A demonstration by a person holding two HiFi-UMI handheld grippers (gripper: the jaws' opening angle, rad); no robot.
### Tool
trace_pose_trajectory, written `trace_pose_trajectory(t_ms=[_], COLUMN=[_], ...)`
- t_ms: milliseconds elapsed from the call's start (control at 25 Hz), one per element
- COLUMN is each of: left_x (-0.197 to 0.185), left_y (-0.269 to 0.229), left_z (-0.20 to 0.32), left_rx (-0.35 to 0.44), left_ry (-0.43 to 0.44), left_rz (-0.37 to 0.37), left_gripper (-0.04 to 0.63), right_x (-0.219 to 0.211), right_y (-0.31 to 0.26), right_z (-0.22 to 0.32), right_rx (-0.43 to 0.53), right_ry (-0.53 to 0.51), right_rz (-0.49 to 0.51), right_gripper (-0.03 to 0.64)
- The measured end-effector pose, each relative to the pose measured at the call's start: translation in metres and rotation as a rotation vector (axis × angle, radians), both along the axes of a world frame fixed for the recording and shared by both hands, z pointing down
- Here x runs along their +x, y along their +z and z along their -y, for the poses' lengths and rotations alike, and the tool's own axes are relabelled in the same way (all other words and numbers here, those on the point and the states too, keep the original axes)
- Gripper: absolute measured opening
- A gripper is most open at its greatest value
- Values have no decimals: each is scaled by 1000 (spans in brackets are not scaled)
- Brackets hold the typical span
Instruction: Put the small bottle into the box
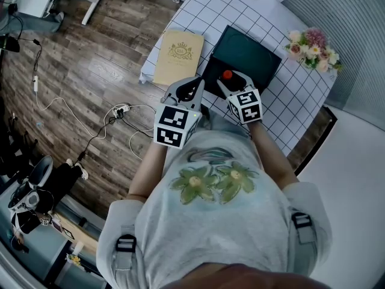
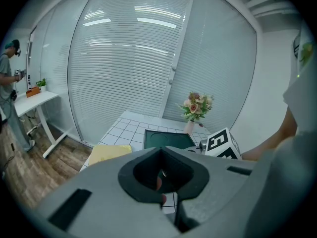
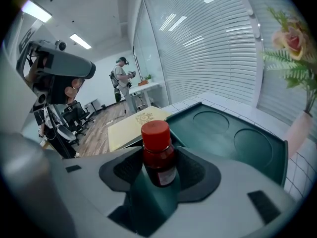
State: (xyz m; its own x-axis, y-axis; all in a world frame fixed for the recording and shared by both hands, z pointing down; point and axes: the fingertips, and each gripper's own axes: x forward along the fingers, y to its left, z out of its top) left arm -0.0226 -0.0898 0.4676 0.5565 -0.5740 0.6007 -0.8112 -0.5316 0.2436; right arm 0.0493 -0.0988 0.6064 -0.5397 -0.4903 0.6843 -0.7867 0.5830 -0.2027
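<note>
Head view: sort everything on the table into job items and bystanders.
Job:
- small bottle, red-capped, clamped in the right gripper
- dark green box, open on the table

Lying about:
- yellow emblem board beside the box
- flower bouquet at the table's corner
- left gripper, shut and empty

I'm looking at a white, grid-patterned desk. A dark green box lies open on it. A flat yellow case lies just beside the box's left edge. A vase of flowers stands off the box's right side, apart from it.
</note>
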Motion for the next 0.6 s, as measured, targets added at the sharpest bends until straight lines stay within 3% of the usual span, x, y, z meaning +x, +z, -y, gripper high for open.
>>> trace_pose_trajectory(t_ms=[600], left_x=[0], left_y=[3], left_z=[1], left_rx=[-6], left_ry=[6], left_rz=[2], left_gripper=[6], right_x=[0], right_y=[16], right_z=[-2], right_rx=[-13], right_ry=[-18], right_rz=[-29], right_gripper=[215])
